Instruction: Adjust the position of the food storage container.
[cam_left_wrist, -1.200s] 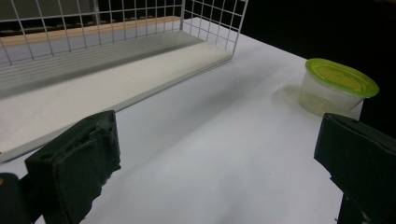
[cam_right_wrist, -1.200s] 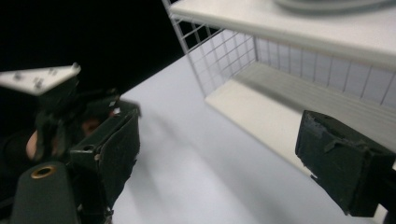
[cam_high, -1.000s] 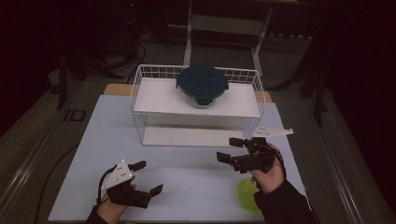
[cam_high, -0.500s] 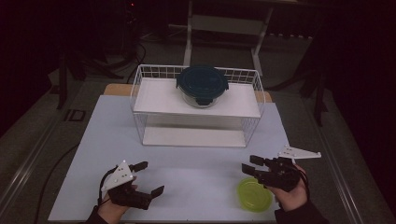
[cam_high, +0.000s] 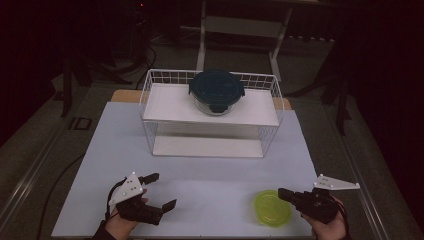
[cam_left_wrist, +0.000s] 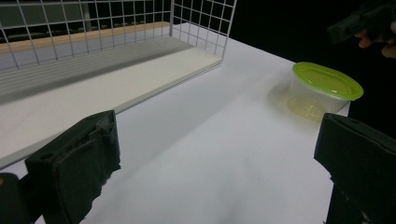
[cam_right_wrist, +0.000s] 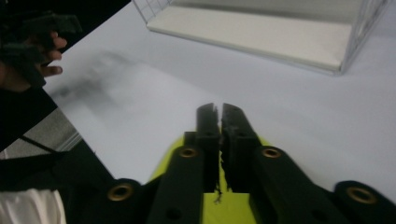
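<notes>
Near the table's (cam_high: 200, 175) front-left corner the left gripper (cam_high: 159, 191) rests, jaws wide apart on nothing. At the front-right edge sits the green-lidded container (cam_high: 271, 207); the right gripper (cam_high: 283, 192) has come down beside it, and its jaws have just been closing, now together above the lid with nothing between. Probably it will press or nudge the lid. Behind stands a wire rack (cam_high: 210, 107) bearing a dark-lidded bowl (cam_high: 216, 91); the room is dim.

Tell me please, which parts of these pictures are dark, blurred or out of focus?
High view: the room around the table is nearly black, and the picture is soft. Left gripper view: its near jaws are unsharp; the green-lidded container is clear. Right gripper view: a smeared grey shadow lies on the table at left.
</notes>
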